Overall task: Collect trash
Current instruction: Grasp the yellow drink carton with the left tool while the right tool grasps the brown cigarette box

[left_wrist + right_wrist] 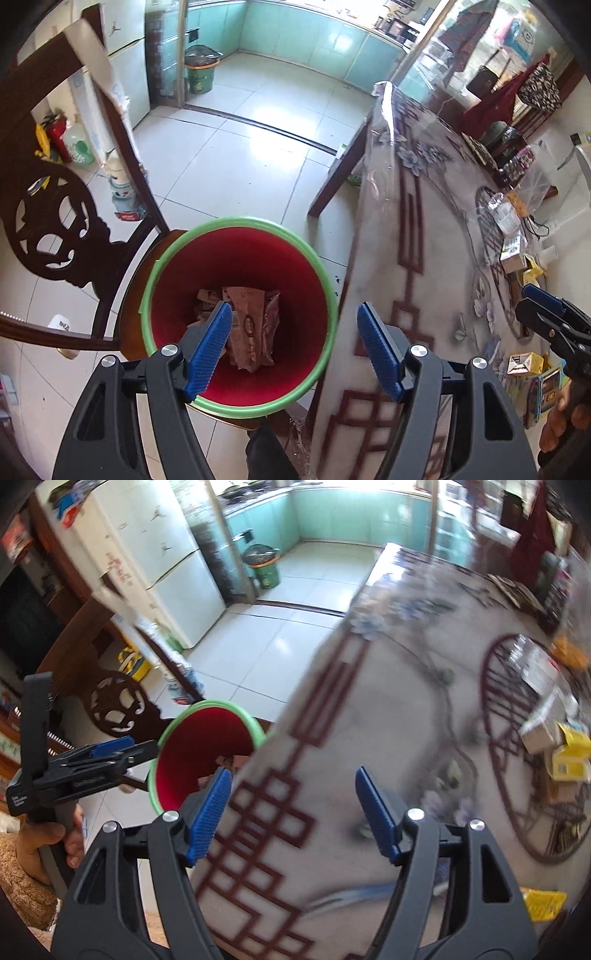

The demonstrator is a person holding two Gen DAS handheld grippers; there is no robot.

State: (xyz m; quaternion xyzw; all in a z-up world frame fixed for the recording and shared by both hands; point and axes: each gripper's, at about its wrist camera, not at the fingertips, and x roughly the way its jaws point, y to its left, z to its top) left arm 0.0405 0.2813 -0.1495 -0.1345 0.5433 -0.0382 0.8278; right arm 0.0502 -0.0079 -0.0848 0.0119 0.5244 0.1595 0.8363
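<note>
A red bin with a green rim stands on a wooden chair seat beside the table; crumpled brown wrappers lie at its bottom. My left gripper hangs open over the bin's right side and the table edge, nothing between its blue pads. My right gripper is open above the patterned tablecloth, empty; its view is blurred. The bin shows at that view's left, with the left gripper over it. Small boxes and packets lie on the table at the right, near the right gripper.
A dark carved chair back rises left of the bin. More boxes and a plastic bag crowd the table's far right. A second green bin stands far off in the kitchen doorway. A white fridge is at the left wall.
</note>
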